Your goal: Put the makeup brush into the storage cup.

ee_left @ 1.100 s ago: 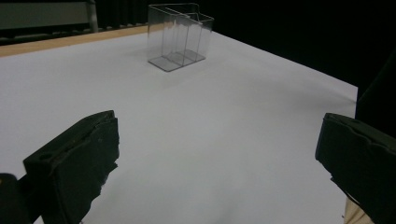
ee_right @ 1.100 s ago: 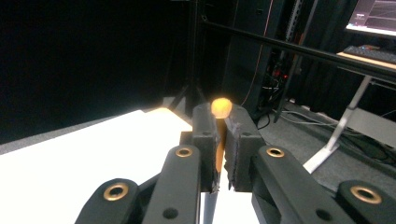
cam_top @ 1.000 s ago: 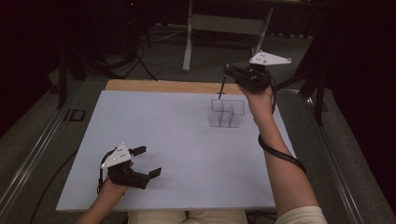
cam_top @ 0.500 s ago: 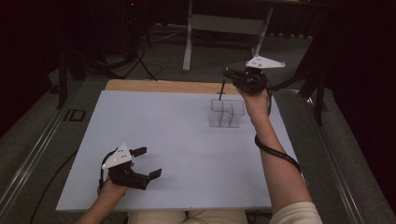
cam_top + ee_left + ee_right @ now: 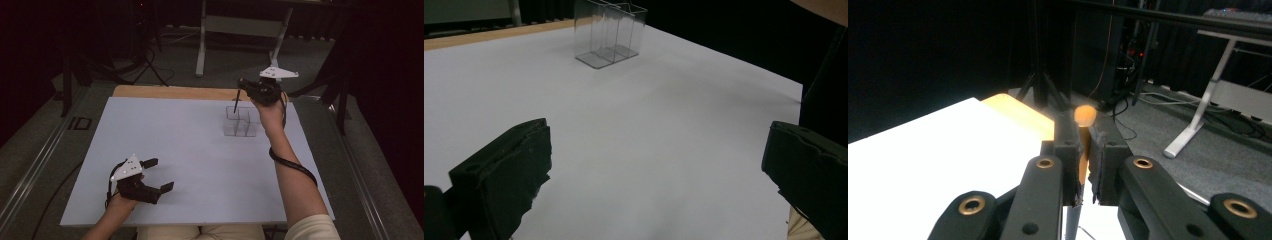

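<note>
So our right claw [image 5: 243,85] is clamped on a thin dark stick [image 5: 237,101] with an orange rounded top, maybe a pencil or brush. Its lower end dips into the back left compartment of the clear plastic organizer [image 5: 241,122] at the far right of the white bench [image 5: 190,150]. As far as we can tell, the other compartments look empty. Our left claw [image 5: 157,175] sits wide open near the front left, holding nothing, well apart from the organizer.
</note>
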